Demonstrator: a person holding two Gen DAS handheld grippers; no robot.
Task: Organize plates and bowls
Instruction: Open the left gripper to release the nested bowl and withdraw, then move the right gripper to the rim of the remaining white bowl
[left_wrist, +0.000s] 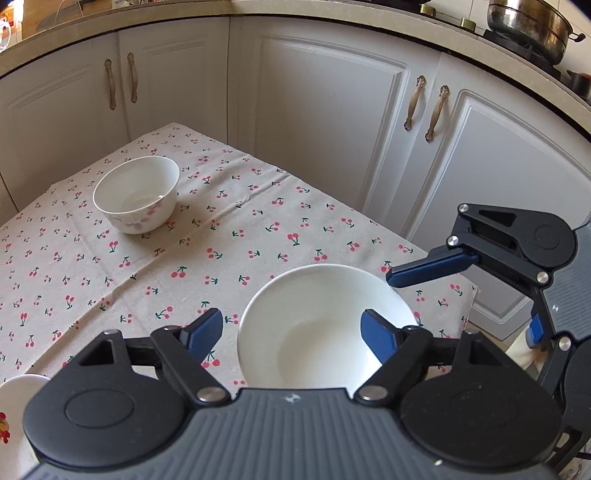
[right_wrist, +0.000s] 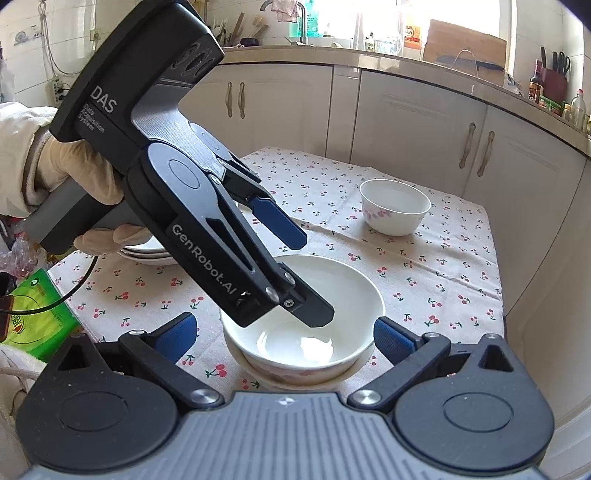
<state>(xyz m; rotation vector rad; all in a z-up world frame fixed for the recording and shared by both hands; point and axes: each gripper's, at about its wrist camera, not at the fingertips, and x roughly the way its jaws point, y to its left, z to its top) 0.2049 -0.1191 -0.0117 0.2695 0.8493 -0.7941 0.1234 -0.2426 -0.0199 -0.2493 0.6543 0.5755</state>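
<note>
A white bowl (left_wrist: 325, 325) (right_wrist: 306, 321) sits near the table's front right corner, nested on another white piece whose rim (right_wrist: 258, 373) shows below it. My left gripper (left_wrist: 291, 332) (right_wrist: 310, 275) is open and straddles the bowl's wall, one finger inside and one outside, with neither pad pressing on it. My right gripper (right_wrist: 284, 334) (left_wrist: 476, 302) is open wide, a finger on each side of the bowl and clear of it. A second bowl (left_wrist: 136, 195) (right_wrist: 395, 206) with pink flowers stands apart at the far side. Stacked plates (right_wrist: 147, 251) lie behind the left gripper.
The table wears a cherry-print cloth (left_wrist: 221, 236) (right_wrist: 424, 266). White cabinets (left_wrist: 325, 110) close it in behind and to the right. A plate rim (left_wrist: 14, 398) shows at lower left. A green packet (right_wrist: 33, 306) lies off the table's left edge. A gloved hand (right_wrist: 74, 173) holds the left gripper.
</note>
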